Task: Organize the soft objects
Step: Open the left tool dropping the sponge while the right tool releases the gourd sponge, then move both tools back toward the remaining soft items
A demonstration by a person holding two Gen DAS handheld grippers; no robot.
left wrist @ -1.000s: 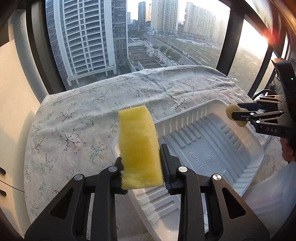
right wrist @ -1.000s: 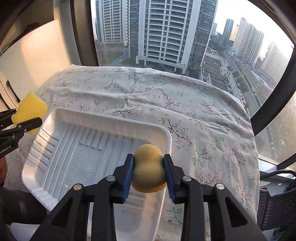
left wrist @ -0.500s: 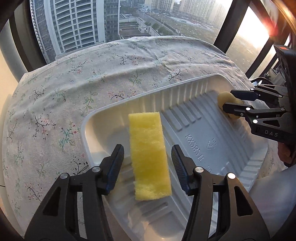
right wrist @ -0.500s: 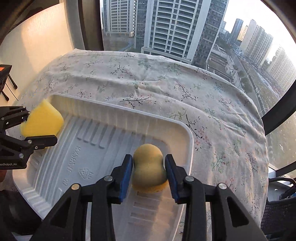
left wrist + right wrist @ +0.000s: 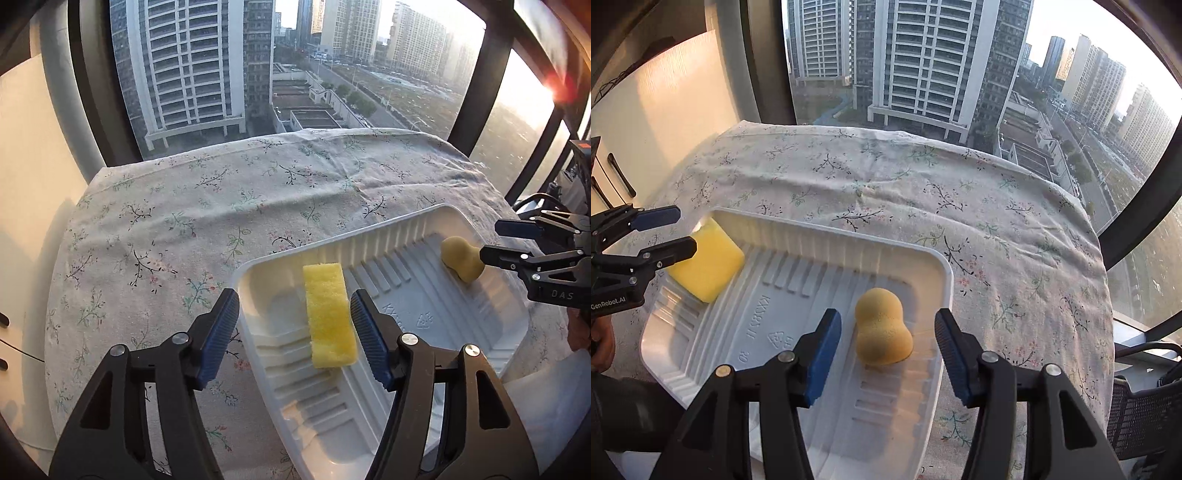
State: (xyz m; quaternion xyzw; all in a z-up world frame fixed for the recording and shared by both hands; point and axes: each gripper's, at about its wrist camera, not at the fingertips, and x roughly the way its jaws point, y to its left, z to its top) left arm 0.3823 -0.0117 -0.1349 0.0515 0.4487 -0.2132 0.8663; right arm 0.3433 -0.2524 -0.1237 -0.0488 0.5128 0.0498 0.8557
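Both claws have just been opening: the left claw point(image 5: 293, 325) stands wide around the yellow sponge point(image 5: 330, 315), the right claw point(image 5: 886, 350) around the beige puff point(image 5: 881, 328) (both lying in the white tray point(image 5: 798, 229)).

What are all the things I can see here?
Rectangular sponge: one, yellow, lying in the tray's left end, between the open left jaws.
Gourd-shaped sponge: one, tan-yellow, lying in the tray's right end, between the open right jaws.
Tray: one, white ribbed plastic, on the tablecloth.
Tablecloth: one, pale floral, over the table by the window.
Left gripper: one, black with blue pads, jaws just opened.
Right gripper: one, black with blue pads, jaws just opened.
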